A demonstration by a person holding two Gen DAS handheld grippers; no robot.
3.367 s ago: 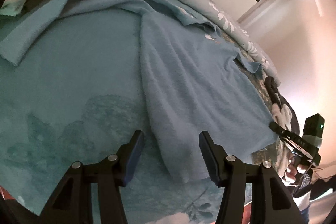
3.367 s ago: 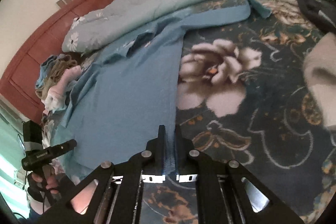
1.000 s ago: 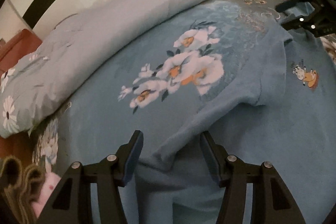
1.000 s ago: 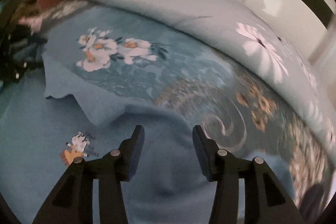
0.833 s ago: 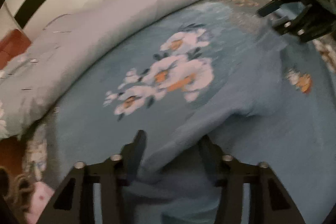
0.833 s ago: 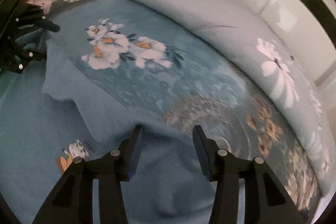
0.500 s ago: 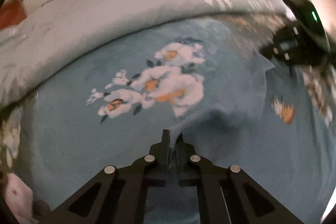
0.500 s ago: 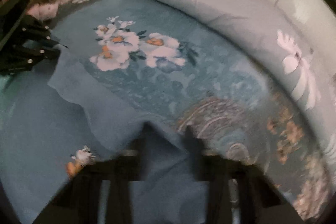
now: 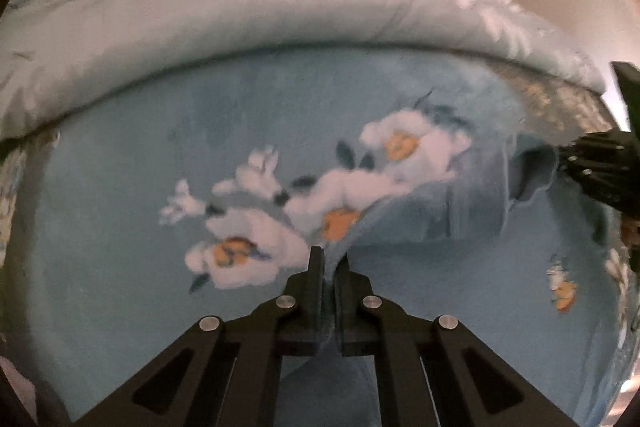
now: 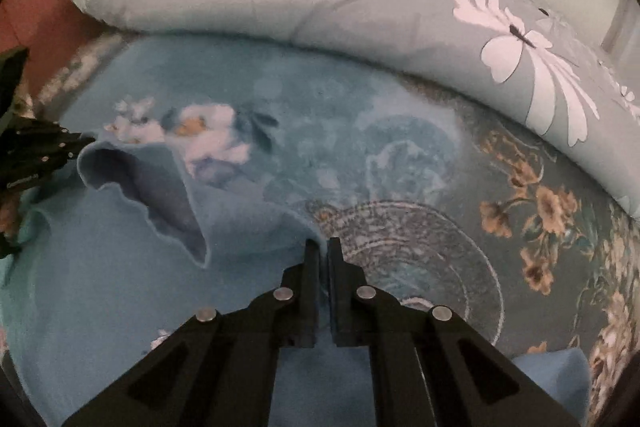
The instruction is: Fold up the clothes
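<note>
The blue garment [image 10: 100, 287] lies on the floral bedspread [image 10: 400, 155], its far edge pinched in the pressed-together jaws of both the left gripper [image 9: 329, 261] and the right gripper [image 10: 323, 246]. The fold seems just begun; next, both should lift that edge together and carry it over evenly.

both wrist views look low across the bedspread [image 9: 120, 227], sharing its white flowers [image 10: 208, 135].

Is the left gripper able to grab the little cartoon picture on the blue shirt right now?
Probably not yet. The left gripper is shut on the blue shirt at its edge, so it is busy. The cartoon picture lies off to the side with nothing covering it, but the gripper would have to let go first.
</note>
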